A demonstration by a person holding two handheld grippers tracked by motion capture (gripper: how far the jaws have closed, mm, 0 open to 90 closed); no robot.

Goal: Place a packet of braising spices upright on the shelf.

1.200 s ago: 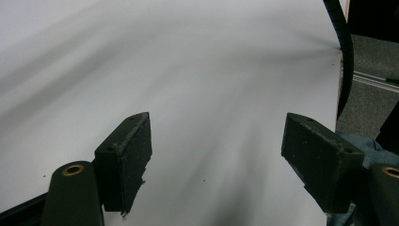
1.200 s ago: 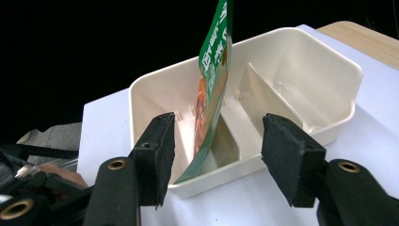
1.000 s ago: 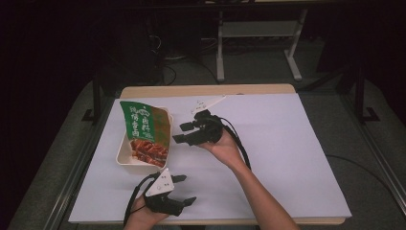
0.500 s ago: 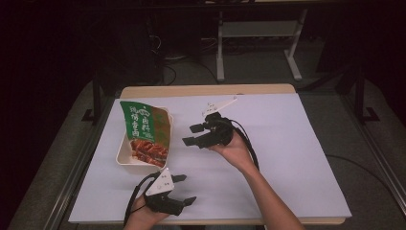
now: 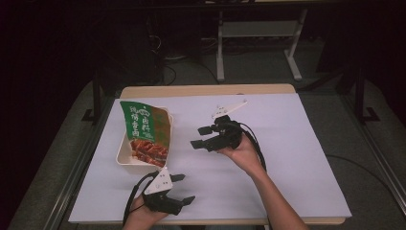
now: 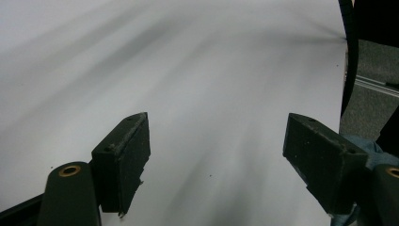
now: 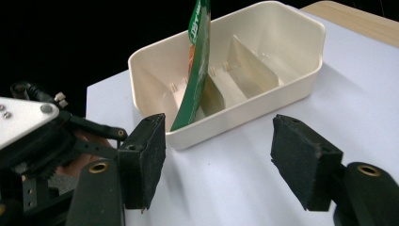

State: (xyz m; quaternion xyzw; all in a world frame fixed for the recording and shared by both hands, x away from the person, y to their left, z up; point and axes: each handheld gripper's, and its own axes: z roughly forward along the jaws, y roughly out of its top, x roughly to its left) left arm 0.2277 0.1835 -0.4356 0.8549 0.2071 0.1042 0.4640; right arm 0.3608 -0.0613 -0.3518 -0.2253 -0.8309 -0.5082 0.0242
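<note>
1. A cream tray (image 5: 123,154) is seen on the white table cover (image 5: 287,143) at the left of the high view, and a green food pouch (image 5: 145,130) is propped in it on its edge, leaning against one wall.
2. From the right gripper (image 5: 203,136), the pouch lies at about nine o'clock in the high view, near but apart; its long axis is run from roughly eleven to five o'clock along the tray.
3. In the right gripper view, the pouch (image 7: 196,61) is presented edge-on at twelve o'clock, just beyond the tray's near wall (image 7: 244,110).
4. The right gripper (image 7: 219,160) is judged the nearer of the two; its jaws are spread wide and nothing is held between them.
5. It is held raised above the table, turned so that its jaws are pointed toward the tray, with the forearm entering from five o'clock.
6. The left gripper (image 5: 181,189) is kept low at the near table edge, at six o'clock from the tray, and is pointed toward three o'clock.
7. In the left gripper view, its jaws are likewise seen wide apart and empty over bare cover (image 6: 211,84).
</note>
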